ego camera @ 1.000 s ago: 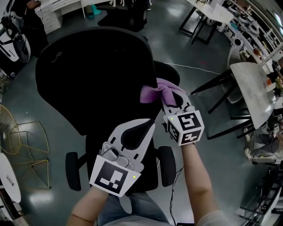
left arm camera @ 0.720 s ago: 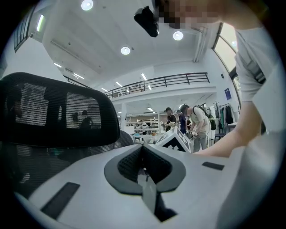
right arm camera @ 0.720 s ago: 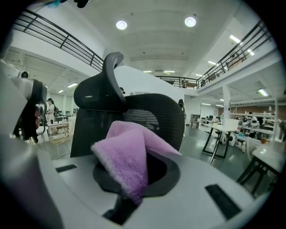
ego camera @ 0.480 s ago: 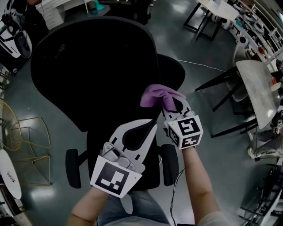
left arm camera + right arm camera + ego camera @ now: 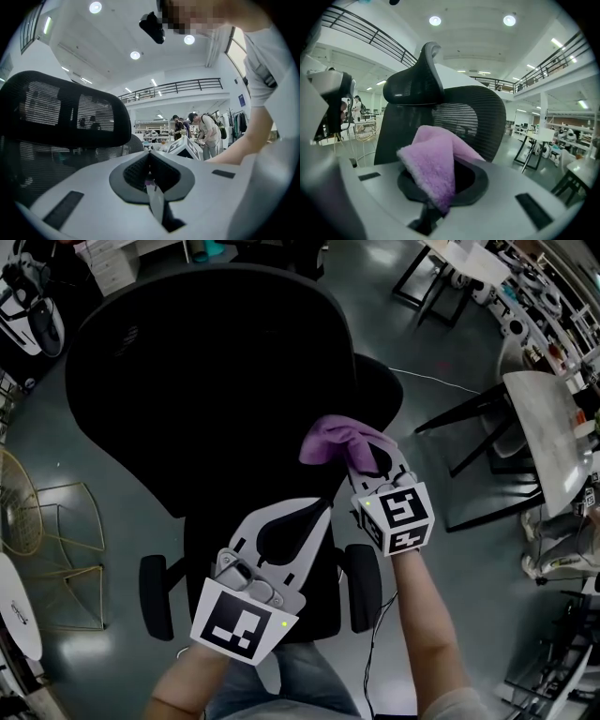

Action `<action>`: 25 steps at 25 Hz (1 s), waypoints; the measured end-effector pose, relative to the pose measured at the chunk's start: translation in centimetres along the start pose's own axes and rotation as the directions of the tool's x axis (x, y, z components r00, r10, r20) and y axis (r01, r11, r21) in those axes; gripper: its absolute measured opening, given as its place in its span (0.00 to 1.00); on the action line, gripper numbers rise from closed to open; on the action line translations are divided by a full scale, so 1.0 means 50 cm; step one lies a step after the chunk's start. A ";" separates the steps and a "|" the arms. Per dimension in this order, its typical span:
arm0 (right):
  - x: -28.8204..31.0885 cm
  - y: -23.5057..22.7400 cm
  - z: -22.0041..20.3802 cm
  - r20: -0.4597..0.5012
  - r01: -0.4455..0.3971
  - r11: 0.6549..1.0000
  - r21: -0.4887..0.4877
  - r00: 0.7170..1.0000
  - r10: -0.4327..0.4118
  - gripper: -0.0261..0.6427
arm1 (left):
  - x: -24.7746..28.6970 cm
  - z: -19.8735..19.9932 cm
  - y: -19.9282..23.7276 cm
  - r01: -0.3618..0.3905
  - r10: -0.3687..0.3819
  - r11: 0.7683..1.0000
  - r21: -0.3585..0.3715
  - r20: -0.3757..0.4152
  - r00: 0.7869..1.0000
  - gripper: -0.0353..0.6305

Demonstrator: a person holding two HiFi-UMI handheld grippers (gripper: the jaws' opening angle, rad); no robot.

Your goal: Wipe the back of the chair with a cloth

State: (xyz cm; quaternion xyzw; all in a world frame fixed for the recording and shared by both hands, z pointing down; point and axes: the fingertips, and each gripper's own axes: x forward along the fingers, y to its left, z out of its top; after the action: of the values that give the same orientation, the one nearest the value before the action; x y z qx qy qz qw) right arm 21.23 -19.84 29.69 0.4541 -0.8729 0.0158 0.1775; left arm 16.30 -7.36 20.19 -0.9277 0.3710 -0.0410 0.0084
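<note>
Right gripper view: right gripper (image 5: pixel 440 185) jaws clench the cloth (image 5: pixel 433 161); chair back (image 5: pixel 468 117) straight ahead, near. Left gripper (image 5: pixel 149 164) closed, empty, farther back.

Open-plan office and workshop hall, with a polished grey floor (image 5: pixel 441 343), white counters (image 5: pixel 544 442) on black legs loaded with gear along the edge, and a black mesh-backed office chair (image 5: pixel 206 371) out in the open. High white ceiling with round recessed ceiling lights (image 5: pixel 435 20), a mezzanine railing (image 5: pixel 187 85) along an upper gallery, and people (image 5: pixel 208 133) standing at work far back.
</note>
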 end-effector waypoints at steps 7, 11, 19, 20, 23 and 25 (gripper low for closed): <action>0.042 0.039 0.021 0.000 -0.029 0.999 -0.027 1.000 0.029 0.11 | -0.037 -0.009 0.039 -0.038 0.038 0.999 -0.007 0.001 0.999 0.07; 0.072 0.076 0.036 -0.003 -0.057 0.997 -0.044 0.998 0.057 0.11 | -0.067 -0.015 0.070 -0.069 0.069 0.998 -0.014 0.001 0.998 0.07; 0.130 0.165 0.069 -0.007 -0.117 0.990 -0.078 0.993 0.117 0.11 | -0.136 -0.020 0.143 -0.136 0.136 0.991 -0.017 0.004 0.991 0.07; 0.137 0.179 0.073 -0.007 -0.125 0.989 -0.083 0.992 0.125 0.11 | -0.146 -0.022 0.151 -0.142 0.142 0.990 -0.017 0.002 0.990 0.07; 0.156 0.221 0.084 -0.004 -0.150 0.985 -0.091 0.989 0.150 0.11 | -0.174 -0.028 0.171 -0.162 0.162 0.987 -0.017 -0.001 0.987 0.07; 0.166 0.244 0.091 0.000 -0.166 0.982 -0.094 0.986 0.167 0.11 | -0.188 -0.031 0.182 -0.175 0.175 0.984 -0.022 -0.004 0.985 0.07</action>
State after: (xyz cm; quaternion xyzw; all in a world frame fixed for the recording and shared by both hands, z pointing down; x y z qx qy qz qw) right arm 5.76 -20.07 29.76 0.3707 -0.9083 -0.0121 0.1933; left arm 3.12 -7.43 20.65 -0.8915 0.4515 -0.0370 0.0012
